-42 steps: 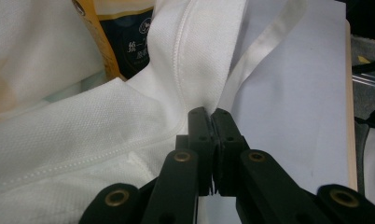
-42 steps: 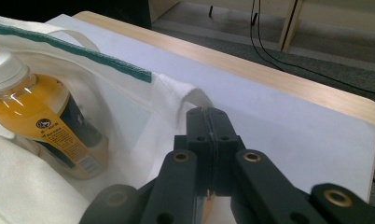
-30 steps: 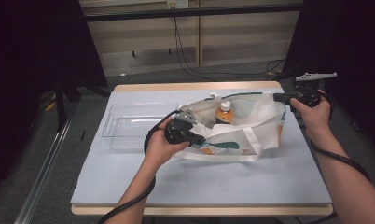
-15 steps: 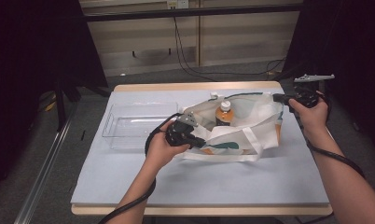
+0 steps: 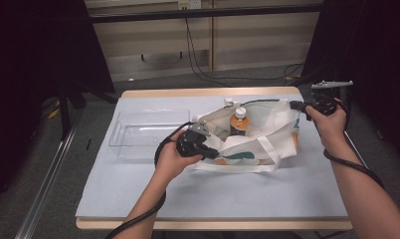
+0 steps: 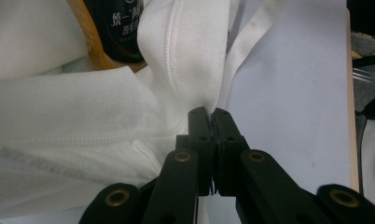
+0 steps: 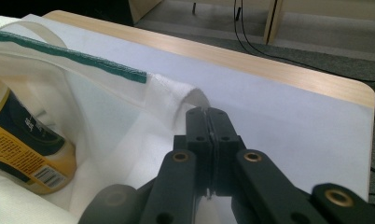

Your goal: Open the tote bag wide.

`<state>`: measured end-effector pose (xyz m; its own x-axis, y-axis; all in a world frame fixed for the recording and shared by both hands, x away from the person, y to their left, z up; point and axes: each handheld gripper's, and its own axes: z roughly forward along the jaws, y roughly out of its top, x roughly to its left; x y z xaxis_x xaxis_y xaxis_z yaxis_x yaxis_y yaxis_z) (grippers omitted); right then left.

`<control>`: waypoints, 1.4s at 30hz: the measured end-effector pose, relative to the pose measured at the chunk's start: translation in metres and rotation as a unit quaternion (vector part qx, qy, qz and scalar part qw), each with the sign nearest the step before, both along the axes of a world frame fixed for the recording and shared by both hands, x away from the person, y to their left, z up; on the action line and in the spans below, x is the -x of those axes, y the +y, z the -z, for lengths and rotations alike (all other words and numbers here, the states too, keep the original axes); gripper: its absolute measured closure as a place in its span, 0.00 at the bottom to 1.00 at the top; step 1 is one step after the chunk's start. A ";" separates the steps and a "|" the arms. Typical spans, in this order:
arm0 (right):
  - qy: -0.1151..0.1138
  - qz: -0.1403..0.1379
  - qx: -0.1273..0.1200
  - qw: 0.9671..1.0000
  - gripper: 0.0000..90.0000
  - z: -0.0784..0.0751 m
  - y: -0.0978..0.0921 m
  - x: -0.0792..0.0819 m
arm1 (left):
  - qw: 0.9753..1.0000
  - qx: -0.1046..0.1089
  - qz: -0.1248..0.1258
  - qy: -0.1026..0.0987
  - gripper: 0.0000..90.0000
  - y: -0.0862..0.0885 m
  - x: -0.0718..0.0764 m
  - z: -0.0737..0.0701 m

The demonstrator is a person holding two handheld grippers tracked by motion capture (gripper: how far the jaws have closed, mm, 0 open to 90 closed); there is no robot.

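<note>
A white tote bag (image 5: 257,144) lies open on the table with a bottle (image 5: 239,121) of orange drink standing inside it. My left gripper (image 5: 208,152) is shut on the bag's near left edge, and white fabric (image 6: 176,60) bunches around its jaws (image 6: 209,114). My right gripper (image 5: 293,104) is shut on the far right rim of the bag, pinching a fold of cloth (image 7: 206,111) beside the green trim (image 7: 83,58). The bottle (image 7: 27,140) with its yellow and dark label sits below that rim, and its label (image 6: 118,28) is close in front of the left jaws.
A clear plastic tray (image 5: 148,132) stands on the pale table cover (image 5: 188,199) left of the bag. The table's wooden far edge (image 7: 279,65) runs just behind the right gripper. Cables trail from both grippers along the person's forearms.
Both grippers keep their hold on the bag. The right hand has sunk slightly and the left hand has drawn a little nearer. The bag's mouth stays spread.
</note>
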<state>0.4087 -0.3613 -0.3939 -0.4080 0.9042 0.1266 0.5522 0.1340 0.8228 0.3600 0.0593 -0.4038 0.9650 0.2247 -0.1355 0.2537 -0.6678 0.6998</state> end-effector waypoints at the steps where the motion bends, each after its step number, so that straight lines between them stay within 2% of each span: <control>1: 0.000 0.001 0.001 1.000 0.98 0.001 0.000 0.000 | 1.000 -0.002 0.004 -0.002 0.98 0.000 -0.001 0.000; 8: 0.001 0.002 0.002 1.000 0.98 0.003 -0.001 -0.002 | 1.000 -0.006 0.004 0.002 0.98 0.000 -0.002 0.003; 10: 0.001 0.002 0.001 1.000 0.98 0.004 -0.001 -0.002 | 1.000 0.001 -0.001 0.004 0.98 0.000 -0.001 0.004; 13: 0.001 0.004 0.000 1.000 0.98 0.005 -0.001 -0.003 | 1.000 -0.004 0.003 0.002 0.98 0.000 -0.002 0.004; 15: 0.002 0.006 0.002 1.000 0.98 0.006 -0.001 -0.002 | 1.000 0.001 -0.003 0.003 0.98 -0.001 -0.002 0.005; 16: 0.001 0.005 0.003 1.000 0.98 0.006 -0.001 -0.002 | 1.000 -0.007 0.000 -0.001 0.98 -0.001 -0.002 0.005; 21: 0.003 0.007 0.003 1.000 0.98 0.009 -0.002 -0.003 | 1.000 -0.001 -0.003 0.003 0.98 -0.001 -0.002 0.006; 31: 0.009 0.011 0.005 1.000 0.98 0.017 -0.002 -0.008 | 1.000 -0.003 -0.006 0.006 0.98 -0.002 -0.005 0.008; 34: 0.011 0.013 0.005 1.000 0.98 0.020 -0.002 -0.009 | 1.000 -0.006 -0.001 0.002 0.98 -0.004 -0.006 0.009; 35: 0.012 0.014 0.006 1.000 0.98 0.021 -0.002 -0.009 | 1.000 -0.006 -0.008 0.003 0.98 -0.004 -0.005 0.010; 39: 0.014 0.015 0.003 1.000 0.98 0.025 -0.003 -0.010 | 1.000 -0.005 -0.008 0.006 0.98 -0.005 -0.006 0.011; 41: 0.015 0.017 0.001 1.000 0.98 0.026 -0.003 -0.010 | 1.000 -0.018 -0.004 0.005 0.98 -0.004 -0.008 0.012; 42: 0.015 0.016 0.001 1.000 0.98 0.026 -0.003 -0.010 | 1.000 -0.016 -0.003 0.009 0.98 -0.005 -0.008 0.013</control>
